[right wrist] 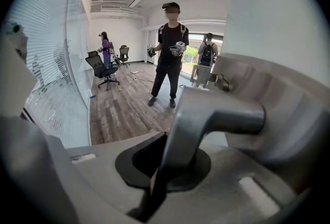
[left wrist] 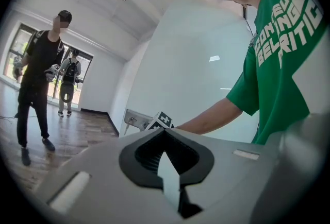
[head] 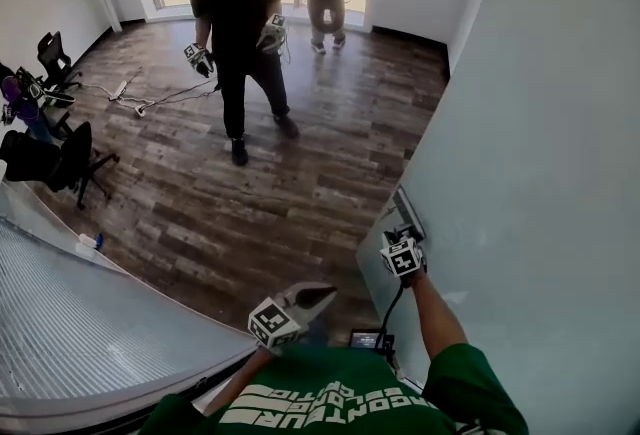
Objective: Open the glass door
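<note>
At lower right, on the door (head: 530, 173), the right gripper (head: 406, 235) clamps the handle (right wrist: 221, 112); the left gripper (head: 322, 297) is closed, empty, above wood floor (head: 300, 193).

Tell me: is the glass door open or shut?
Open: the glass door stands swung aside, floor visible past its edge; right gripper grips its handle.

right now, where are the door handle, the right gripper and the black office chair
door handle (right wrist: 232, 114): right gripper view, horizontal lever
right gripper (head: 405, 238): head view, between its fingers
black office chair (right wrist: 99, 63): right gripper view, backrest
</note>
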Demonstrator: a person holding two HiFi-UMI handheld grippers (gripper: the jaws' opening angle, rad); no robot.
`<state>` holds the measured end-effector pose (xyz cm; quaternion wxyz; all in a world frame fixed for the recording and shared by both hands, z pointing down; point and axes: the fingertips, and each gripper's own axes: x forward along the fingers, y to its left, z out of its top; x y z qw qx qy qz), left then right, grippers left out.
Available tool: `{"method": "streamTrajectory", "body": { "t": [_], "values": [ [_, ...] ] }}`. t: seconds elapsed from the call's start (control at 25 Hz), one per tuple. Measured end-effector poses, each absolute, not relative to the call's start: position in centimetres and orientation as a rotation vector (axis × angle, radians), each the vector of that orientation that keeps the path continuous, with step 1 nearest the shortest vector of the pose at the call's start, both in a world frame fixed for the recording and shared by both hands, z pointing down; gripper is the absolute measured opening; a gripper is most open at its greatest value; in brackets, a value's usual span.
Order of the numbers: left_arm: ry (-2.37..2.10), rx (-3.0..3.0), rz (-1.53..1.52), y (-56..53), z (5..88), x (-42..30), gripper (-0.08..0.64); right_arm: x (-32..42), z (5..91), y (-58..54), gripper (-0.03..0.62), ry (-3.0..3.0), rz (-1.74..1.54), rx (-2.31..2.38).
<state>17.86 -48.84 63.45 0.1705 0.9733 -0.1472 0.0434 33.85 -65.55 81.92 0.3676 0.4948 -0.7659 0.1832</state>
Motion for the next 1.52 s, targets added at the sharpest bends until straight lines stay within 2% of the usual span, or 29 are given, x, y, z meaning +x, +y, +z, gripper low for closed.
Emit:
{"method": "streamTrajectory", "body": {
  "t": [1.0,1.52],
  "values": [
    [-0.267,2.767,0.192,-56.4,64.5,23.2,0.011,49.2,82.6,-68.7,-0.008,-1.820,0.539,1.492],
    [-0.226,2.787,0.206,-58.8,63.3,30.0,0.011,55.9,82.6,-69.1,-0.008,-1.753,0.600,1.579]
  ]
}}
